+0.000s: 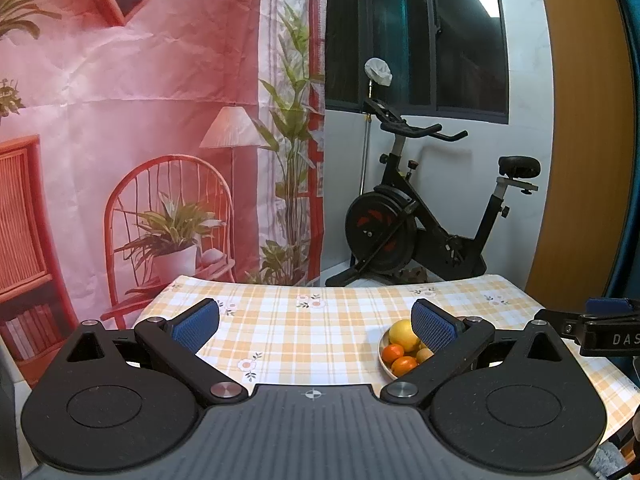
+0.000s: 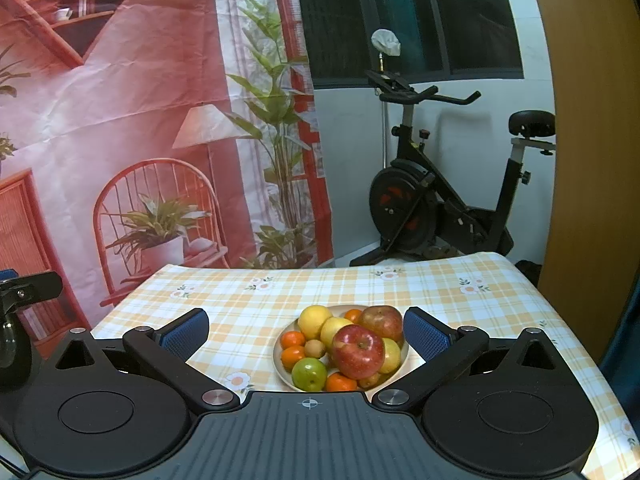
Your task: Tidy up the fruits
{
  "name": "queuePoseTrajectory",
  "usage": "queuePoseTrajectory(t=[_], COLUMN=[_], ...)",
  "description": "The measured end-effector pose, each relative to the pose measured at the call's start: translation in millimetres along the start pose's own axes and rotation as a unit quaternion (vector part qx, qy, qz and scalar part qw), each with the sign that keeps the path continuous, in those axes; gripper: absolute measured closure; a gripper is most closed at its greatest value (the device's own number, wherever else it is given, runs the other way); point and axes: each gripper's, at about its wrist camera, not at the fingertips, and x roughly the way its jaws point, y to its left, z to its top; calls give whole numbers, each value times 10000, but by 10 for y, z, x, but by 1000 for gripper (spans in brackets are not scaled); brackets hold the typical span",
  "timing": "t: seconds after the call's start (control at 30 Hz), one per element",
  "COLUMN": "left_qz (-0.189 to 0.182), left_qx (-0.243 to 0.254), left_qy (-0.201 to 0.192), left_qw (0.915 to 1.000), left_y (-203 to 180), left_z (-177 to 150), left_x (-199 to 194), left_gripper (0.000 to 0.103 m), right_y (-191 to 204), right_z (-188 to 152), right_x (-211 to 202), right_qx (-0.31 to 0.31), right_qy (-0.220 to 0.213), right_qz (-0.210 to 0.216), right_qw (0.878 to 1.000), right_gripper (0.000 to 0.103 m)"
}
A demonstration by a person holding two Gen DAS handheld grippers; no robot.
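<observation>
We see the fruit piled in a pale bowl point(image 2: 280, 364) on the checked yellow tablecloth point(image 2: 360, 284). In the right wrist view the bowl sits between the jaws, closer to the right-hand blue pad point(image 2: 424, 338) than to the left-hand one, and just ahead of the gripper body. On top lies a red apple point(image 2: 357, 351), with a second, duller red apple point(image 2: 382, 322) behind it, nearly touching the right-hand pad in the picture. Two yellow fruits point(image 2: 315, 320) sit behind the front apple, a green apple point(image 2: 309, 374) in front and left of it, and small oranges point(image 2: 293, 356) along the bowl's left rim, with a small brown fruit point(image 2: 314, 348) among them. A yellow-green fruit point(image 2: 391, 356) leans out on the right.

Our right gripper point(image 2: 306, 336) holds nothing; its jaws stand spread wide, above the cloth. Our left gripper point(image 1: 316, 324) is likewise spread wide and empty. In its view the bowl point(image 1: 382, 354) lies by the right-hand jaw, partly hidden behind that pad point(image 1: 434, 326); a yellow fruit point(image 1: 403, 334) and oranges point(image 1: 394, 354) show beside it. The stretch of cloth point(image 1: 304, 320) between the left gripper's jaws bears only its flower print.

Beyond the table hang a printed backdrop point(image 2: 120, 120) with a chair and plants, and an exercise bike point(image 2: 440, 200) stands under a dark window point(image 2: 420, 20).
</observation>
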Motion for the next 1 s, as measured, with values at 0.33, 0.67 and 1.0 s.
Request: queuePoseTrajectory(t=[0.33,0.67,1.0], left_qz=[-1,-11,-37], left_qx=[8,-5,-30], left_qy=[-5,-30,-50], left_qw=[10000,10000,10000], left_y=[-10,-20,-21], left_z=[-5,8,13], left_x=[-9,-22,-45], left_gripper=[0,0,0], right_y=[-11,-11,7], right_z=[-6,-3,-88], right_x=[5,4,40], right_qx=[15,18,11], right_qy=[11,12,48], right_qz=[-4,-3,11], right_qw=[10000,10000,10000], right_gripper=[0,0,0])
